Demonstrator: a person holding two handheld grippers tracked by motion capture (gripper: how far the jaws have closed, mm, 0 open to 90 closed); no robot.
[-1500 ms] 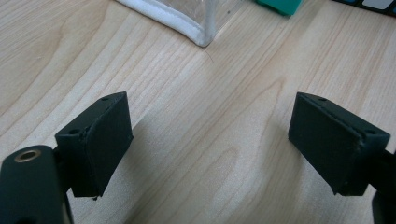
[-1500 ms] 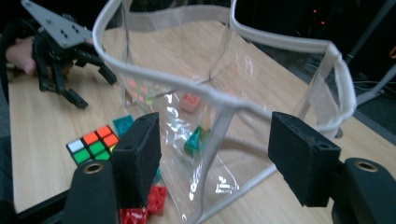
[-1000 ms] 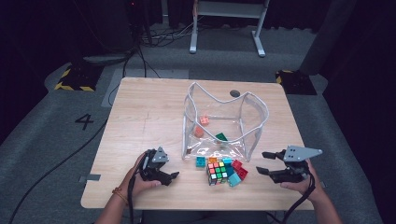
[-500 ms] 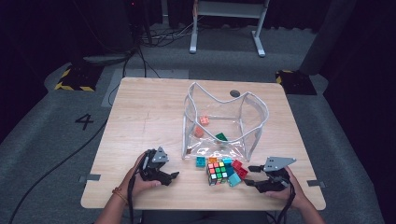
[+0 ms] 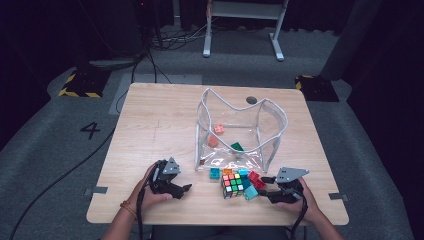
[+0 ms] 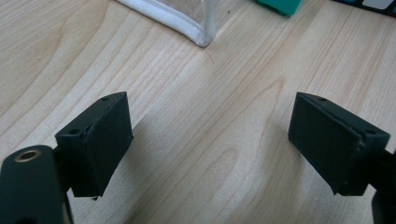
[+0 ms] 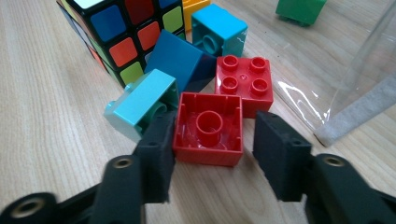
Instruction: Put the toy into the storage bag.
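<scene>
**Red brick bracketed, not yet gripped; most of the loading still open**

I find my right tool low on the counter, set around an upturned red brick. Its jaws have just been closing. One pad sits against the brick's side, while a sliver of gap shows at the other, so I judge the grip not yet made.

My left tool rests with jaws wide apart over bare wood, holding nothing, just short of the clear bag's white-trimmed corner.

Done, as far as I can see: three small bricks lie inside the bag, two orange and one green.

Outstanding: the cluster before the bag's mouth, namely the puzzle cube, a second red brick, several teal bricks and an orange-yellow piece. I rate the work early, well under half complete.
</scene>
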